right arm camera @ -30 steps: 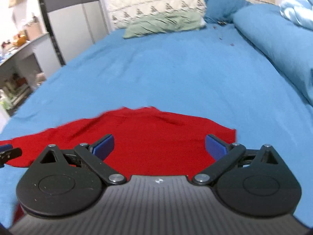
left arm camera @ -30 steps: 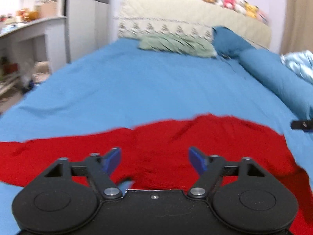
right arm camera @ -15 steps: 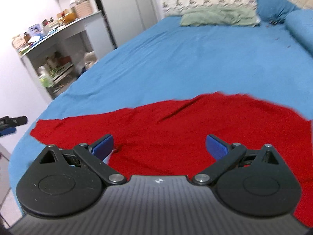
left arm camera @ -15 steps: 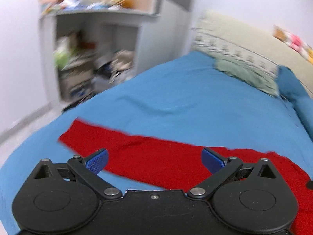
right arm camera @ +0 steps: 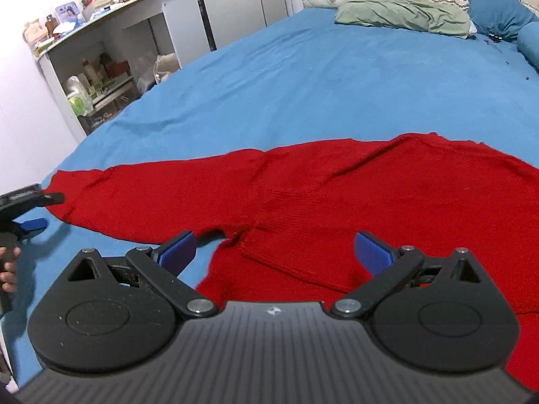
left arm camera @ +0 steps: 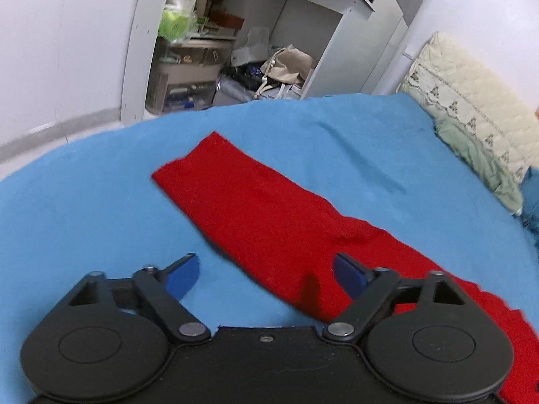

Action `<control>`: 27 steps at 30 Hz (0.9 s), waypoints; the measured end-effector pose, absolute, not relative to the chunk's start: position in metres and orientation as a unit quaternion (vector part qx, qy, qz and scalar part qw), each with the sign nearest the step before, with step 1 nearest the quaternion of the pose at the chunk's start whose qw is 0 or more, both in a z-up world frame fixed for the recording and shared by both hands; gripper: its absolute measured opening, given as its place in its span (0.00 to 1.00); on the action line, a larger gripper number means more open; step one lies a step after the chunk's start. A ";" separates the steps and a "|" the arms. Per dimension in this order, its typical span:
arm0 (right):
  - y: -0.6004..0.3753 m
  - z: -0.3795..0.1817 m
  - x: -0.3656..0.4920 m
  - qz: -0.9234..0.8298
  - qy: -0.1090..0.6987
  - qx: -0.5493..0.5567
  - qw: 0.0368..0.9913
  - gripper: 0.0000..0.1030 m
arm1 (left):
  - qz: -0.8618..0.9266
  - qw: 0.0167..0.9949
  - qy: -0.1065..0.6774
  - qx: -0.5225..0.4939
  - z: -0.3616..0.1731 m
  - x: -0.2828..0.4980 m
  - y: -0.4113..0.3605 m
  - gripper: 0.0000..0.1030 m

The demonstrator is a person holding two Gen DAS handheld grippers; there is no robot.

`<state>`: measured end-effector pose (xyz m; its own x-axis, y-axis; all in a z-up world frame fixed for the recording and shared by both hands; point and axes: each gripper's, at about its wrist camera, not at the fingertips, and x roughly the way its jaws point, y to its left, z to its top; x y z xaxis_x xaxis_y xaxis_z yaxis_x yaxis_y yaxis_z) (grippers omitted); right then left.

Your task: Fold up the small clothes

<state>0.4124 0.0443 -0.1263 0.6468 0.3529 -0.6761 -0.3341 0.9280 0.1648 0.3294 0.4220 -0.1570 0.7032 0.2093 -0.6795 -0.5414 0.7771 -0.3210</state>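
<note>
I've got the red knit sweater (right arm camera: 337, 195) lying flat on the blue bedsheet (right arm camera: 303, 84), sleeve stretched twd the shelf side. My left gripper (left arm camera: 266, 274) & right gripper (right arm camera: 274, 247) hover over it, both wide open, holding nothing.

Red sweater (right arm camera: 387, 195) runs off the frame's right edge
</note>
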 end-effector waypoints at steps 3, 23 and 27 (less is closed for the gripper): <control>0.053 -0.132 0.412 0.201 0.370 0.008 0.907 1.00 | 0.233 0.889 0.320 -0.230 -0.161 0.343 0.419 0.50; -0.017 -0.094 0.397 0.145 0.326 0.034 0.934 1.00 | 0.076 0.967 0.197 -0.139 -0.027 0.392 0.258 0.04; -0.064 -0.077 0.391 0.097 0.318 0.034 0.942 1.00 | -0.019 0.972 0.202 -0.118 -0.022 0.417 0.156 0.04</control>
